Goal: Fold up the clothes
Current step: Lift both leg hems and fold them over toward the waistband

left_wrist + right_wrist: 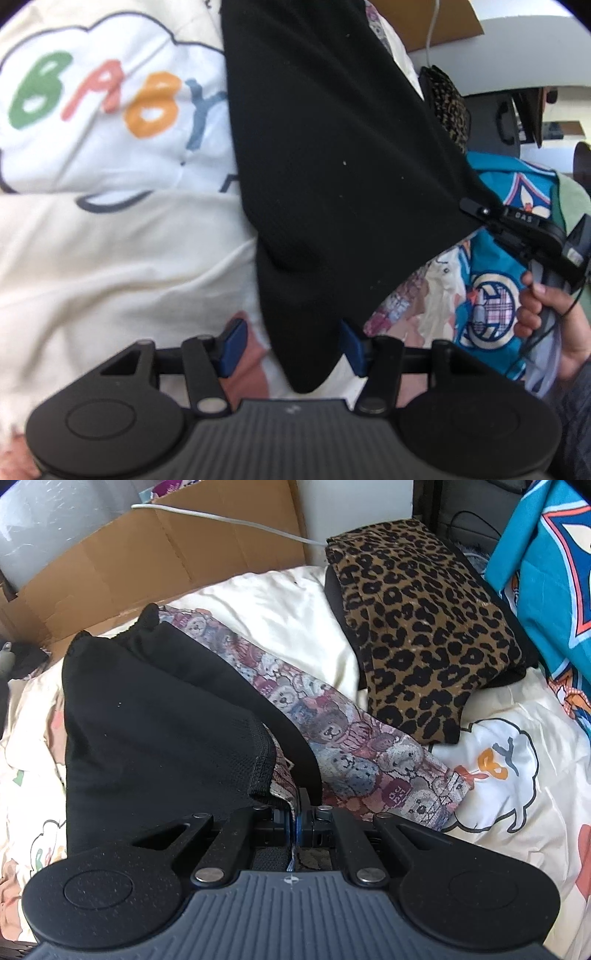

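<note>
A black garment [332, 147] hangs stretched over the bed. Its lower corner droops between the blue pads [232, 343] of my left gripper [291, 345], which stands open around it. My right gripper [480, 212] grips the garment's right corner, with a hand [535, 306] on its handle. In the right wrist view my right gripper [297, 812] is shut on the hem of the black garment [147, 720], whose bear-print side [332, 731] shows beside it.
A cream sheet [110, 240] printed with "BABY" covers the bed. A folded leopard-print garment [424, 627] lies at the back right. Beside it hangs teal printed cloth [546, 572]. A cardboard box [166, 554] with a white cable stands behind.
</note>
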Motion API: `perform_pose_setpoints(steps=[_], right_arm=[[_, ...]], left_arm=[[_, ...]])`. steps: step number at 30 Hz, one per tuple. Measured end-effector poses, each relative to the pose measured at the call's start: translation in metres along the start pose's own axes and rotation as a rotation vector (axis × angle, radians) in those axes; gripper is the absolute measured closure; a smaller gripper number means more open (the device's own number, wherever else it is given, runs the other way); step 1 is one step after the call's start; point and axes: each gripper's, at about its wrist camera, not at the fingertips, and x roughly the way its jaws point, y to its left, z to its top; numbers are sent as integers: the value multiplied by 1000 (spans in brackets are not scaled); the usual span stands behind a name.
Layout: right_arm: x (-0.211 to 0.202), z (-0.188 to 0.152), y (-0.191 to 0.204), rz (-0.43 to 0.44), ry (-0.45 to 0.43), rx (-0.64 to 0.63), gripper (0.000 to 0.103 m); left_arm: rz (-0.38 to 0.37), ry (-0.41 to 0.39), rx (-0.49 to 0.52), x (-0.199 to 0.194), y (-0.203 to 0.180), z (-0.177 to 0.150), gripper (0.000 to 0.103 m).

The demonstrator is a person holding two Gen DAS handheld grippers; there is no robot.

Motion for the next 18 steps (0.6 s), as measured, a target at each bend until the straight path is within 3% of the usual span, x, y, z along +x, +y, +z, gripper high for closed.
perform_pose_setpoints(steps=[5,10,12,14,18], right_arm=[[5,-2,-4,-7,13,-2,102],[10,-3,-11,-11,23,9,102],[13,-3,-15,-7,27,24,102],[15,-3,-19,4,28,45,102],[16,-4,-26,28,22,85,102]], left_arm=[[-22,-106,82,4,-8,-4,46],[-109,-130,39,4,4,-12,47],[-135,-111,36,5,7,-13,58],[-138,-76,29,9,9,-15,91],[-167,-57,19,3,9,-15,100]])
